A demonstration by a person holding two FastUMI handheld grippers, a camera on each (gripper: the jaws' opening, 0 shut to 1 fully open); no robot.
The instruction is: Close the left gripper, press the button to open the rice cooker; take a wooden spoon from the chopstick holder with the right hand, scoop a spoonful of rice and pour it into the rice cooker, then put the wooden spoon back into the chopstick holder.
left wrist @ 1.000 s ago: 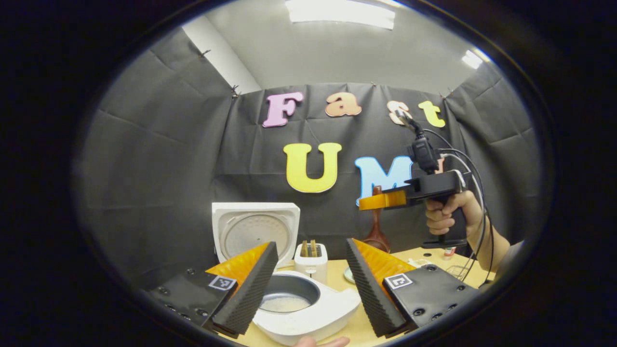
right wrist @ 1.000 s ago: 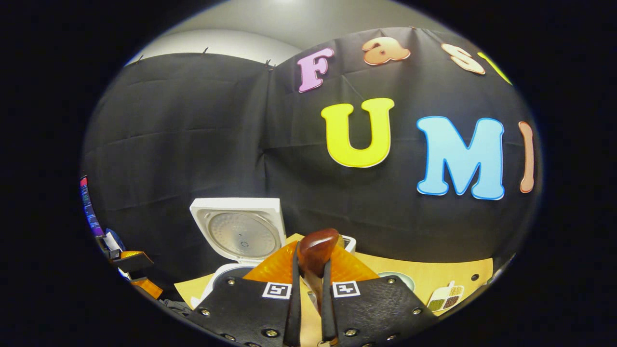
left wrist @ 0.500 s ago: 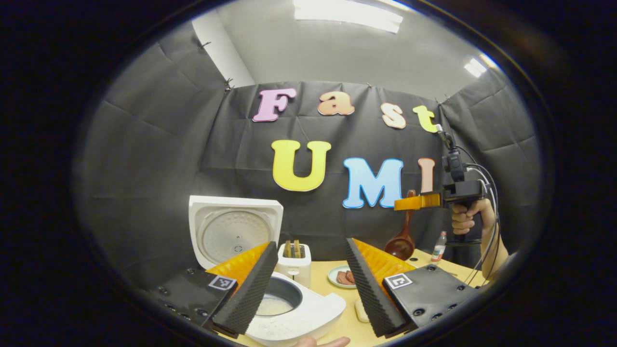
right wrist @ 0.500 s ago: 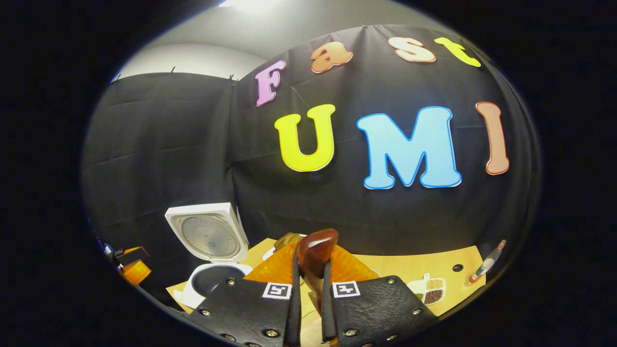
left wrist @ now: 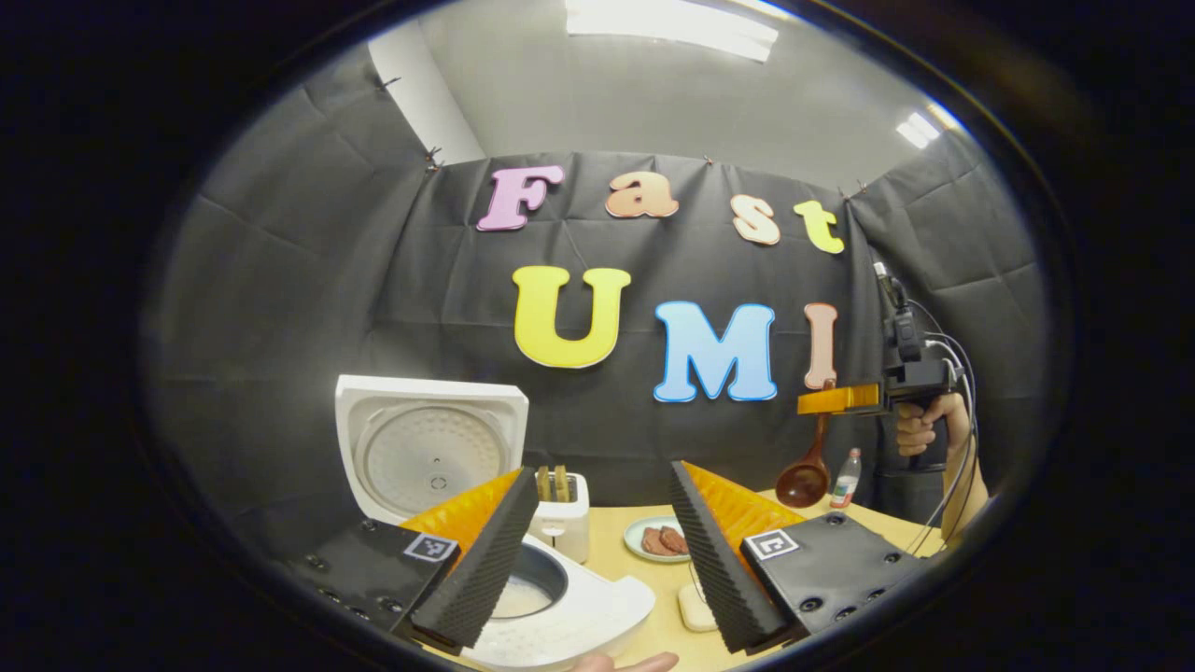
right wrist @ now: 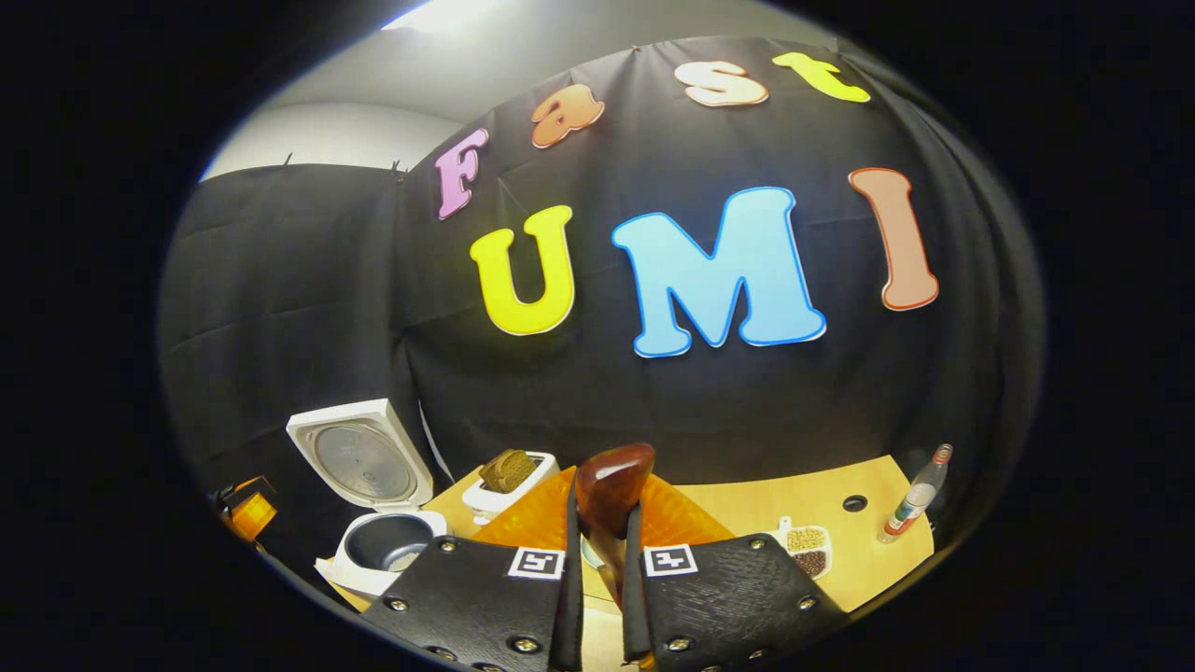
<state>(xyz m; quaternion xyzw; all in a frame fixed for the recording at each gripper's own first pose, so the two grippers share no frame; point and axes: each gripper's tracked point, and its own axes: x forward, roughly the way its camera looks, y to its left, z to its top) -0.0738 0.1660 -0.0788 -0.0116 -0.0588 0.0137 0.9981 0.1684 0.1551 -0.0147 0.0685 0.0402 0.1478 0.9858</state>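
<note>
Fingers of my left gripper (left wrist: pixel 605 546) stand wide; the cooker (left wrist: pixel 541 597), lid up, sits at 6, my right gripper (left wrist: pixel 840 399) at 3 dangling the spoon (left wrist: pixel 805 478). In the right gripper view, my right gripper clamps the spoon; cooker at 8.

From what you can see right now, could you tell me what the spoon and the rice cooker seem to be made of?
Spoon: apparently wood with a glossy dark reddish-brown varnish, given its shine. Rice cooker: seemingly smooth white plastic; its open lid has a dull, metal-looking grey liner.
</note>
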